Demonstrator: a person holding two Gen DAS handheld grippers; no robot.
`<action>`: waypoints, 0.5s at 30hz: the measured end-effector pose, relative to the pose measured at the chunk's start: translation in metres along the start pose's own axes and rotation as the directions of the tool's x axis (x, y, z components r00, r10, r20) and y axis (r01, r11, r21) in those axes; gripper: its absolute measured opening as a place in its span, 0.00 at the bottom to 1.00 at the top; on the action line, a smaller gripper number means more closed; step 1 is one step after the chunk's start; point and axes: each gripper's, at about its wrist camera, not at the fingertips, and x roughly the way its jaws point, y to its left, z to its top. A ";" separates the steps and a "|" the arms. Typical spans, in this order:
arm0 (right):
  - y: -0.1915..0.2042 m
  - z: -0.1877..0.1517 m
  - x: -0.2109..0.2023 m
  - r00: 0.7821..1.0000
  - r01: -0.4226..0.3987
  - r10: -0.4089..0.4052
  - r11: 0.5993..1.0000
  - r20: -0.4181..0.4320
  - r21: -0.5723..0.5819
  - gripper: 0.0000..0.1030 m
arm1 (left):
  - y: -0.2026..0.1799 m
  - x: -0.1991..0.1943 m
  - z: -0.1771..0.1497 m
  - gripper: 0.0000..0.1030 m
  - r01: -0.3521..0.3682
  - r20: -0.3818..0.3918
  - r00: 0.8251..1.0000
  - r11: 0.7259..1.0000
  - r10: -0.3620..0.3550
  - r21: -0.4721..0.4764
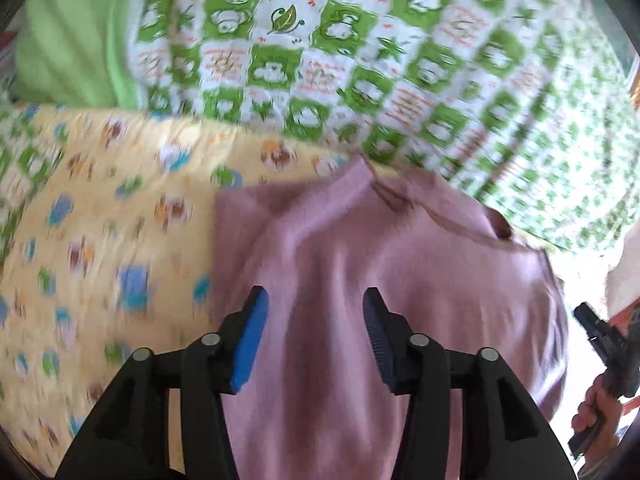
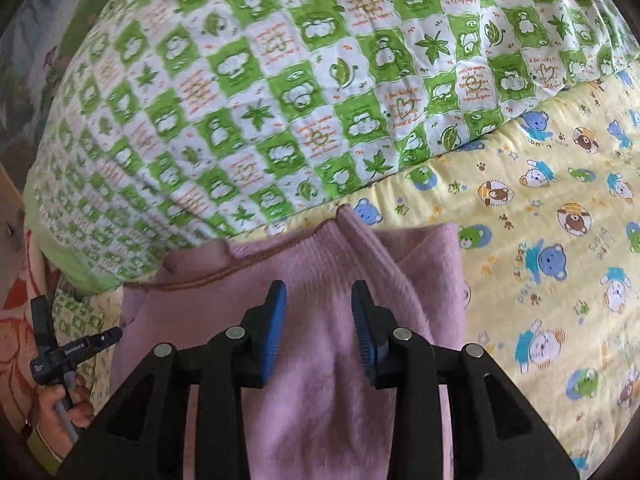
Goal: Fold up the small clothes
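Left wrist view blurs the pink sweater [image 1: 360, 280] under the open left claw [image 1: 316, 300]; right wrist view sharply shows its ribbed cuff [image 2: 360, 240], bear sheet [image 2: 540, 240] and open right claw [image 2: 319, 294].

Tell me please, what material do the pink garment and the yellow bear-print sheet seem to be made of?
The pink garment looks like a soft knit, possibly wool or acrylic: its surface is fuzzy and matte, with ribbing at the band near the top edge. The yellow bear-print sheet looks like thin woven cotton, though that is uncertain: it is smooth and matte, with a flat printed pattern and fine creases.
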 end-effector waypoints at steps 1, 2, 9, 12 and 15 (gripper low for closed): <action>0.003 -0.009 -0.009 1.000 -0.019 0.019 1.000 -0.014 -0.016 0.36 | -0.006 -0.001 -0.010 0.50 0.013 -0.001 1.000 1.000 -0.013 -0.003; 0.007 -0.019 -0.017 0.999 -0.037 0.036 0.999 -0.032 -0.033 0.40 | -0.007 -0.002 -0.020 0.50 0.017 -0.010 1.000 1.000 -0.017 0.000; -0.022 -0.084 -0.027 0.982 0.084 -0.086 0.996 -0.169 -0.014 0.48 | 0.033 0.023 -0.054 0.48 -0.075 -0.108 0.992 0.990 0.062 -0.122; -0.051 -0.092 -0.031 0.966 0.192 -0.181 0.980 -0.184 0.044 0.48 | 0.044 0.015 -0.053 0.51 -0.122 -0.111 0.988 0.978 0.104 -0.171; -0.068 -0.092 -0.046 0.973 0.184 -0.159 0.972 -0.166 0.149 0.49 | 0.053 -0.009 -0.056 0.52 -0.086 -0.088 0.994 0.972 0.068 -0.218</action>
